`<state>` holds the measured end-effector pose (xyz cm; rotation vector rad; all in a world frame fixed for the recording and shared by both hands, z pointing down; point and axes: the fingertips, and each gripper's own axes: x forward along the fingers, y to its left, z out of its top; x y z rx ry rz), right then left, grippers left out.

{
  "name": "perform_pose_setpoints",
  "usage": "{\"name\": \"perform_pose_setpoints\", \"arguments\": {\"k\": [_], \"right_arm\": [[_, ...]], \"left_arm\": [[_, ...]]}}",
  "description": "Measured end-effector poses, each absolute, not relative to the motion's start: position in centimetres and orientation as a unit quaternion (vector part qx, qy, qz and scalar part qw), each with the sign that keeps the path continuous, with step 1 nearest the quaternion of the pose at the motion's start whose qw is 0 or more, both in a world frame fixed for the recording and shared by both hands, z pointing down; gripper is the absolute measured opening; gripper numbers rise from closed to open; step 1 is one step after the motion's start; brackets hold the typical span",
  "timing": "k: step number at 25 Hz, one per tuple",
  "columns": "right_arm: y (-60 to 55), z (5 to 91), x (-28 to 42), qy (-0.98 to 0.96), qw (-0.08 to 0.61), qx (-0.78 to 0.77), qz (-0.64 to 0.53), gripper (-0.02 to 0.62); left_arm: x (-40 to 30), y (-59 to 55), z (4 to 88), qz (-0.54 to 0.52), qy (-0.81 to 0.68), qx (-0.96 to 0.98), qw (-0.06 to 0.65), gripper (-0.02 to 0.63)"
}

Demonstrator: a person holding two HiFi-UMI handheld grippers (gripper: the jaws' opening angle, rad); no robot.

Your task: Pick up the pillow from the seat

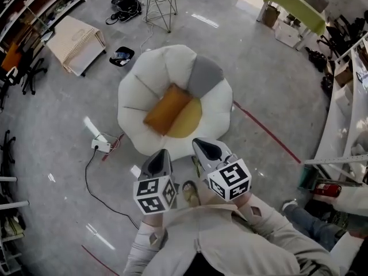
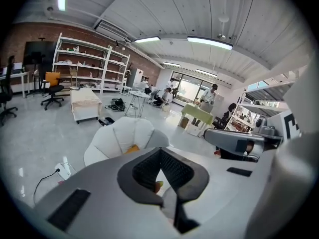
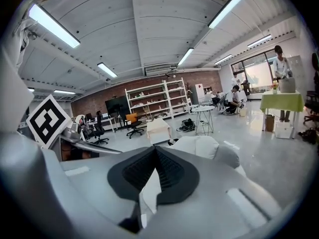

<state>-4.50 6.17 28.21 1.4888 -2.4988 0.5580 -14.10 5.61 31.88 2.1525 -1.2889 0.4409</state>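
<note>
Orange fabric identifies the pillow [image 1: 167, 108], which is lying at a slant across the middle of the white petal-shaped seat [image 1: 144, 79] and partly overlapping the yellow centre cushion [image 1: 188, 121].

Both grippers are hovering just short of the seat's near edge, apart from the pillow. The left gripper [image 1: 161, 156] is showing its jaws together at the tips with nothing between them. The right gripper [image 1: 201, 145] is showing the same: jaws together and empty.

Probable faults from this position:

1. Jaws reaching the pillow while closed. The tips would likely be pushing the pillow deeper into the seat rather than gripping it. Opening before contact is advisable.
2. Jaws biting too deep. Because the pillow is resting on the yellow centre cushion, the pads may be catching both layers and lifting the wrong item with it.
3. Jaws pinching only a thin fold. The soft filling is likely to be slipping out as the load comes on.
4. Footing. A power strip [image 1: 101, 145] and its cable [image 1: 87, 177] are lying on the floor to the left of the seat, posing a snag risk to anyone stepping closer on that side.
</note>
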Motion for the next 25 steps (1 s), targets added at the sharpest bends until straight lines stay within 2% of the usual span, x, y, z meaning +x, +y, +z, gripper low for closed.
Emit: {"name": "perform_pose_setpoints", "arguments": {"k": [14,25], "right_arm": [[-4.7,34.6,-1.0,-0.851,0.139,0.455,0.222,0.0],[-11.7,44.2,-1.4,-0.862,0.18,0.398,0.258,0.0]], "left_arm": [[-11.7,-5.4,38.6,0.188,-0.512,0.774,0.322,0.006],[-11.3,-12.4,49.4,0.238,-0.521,0.748,0.336,0.007]]}}
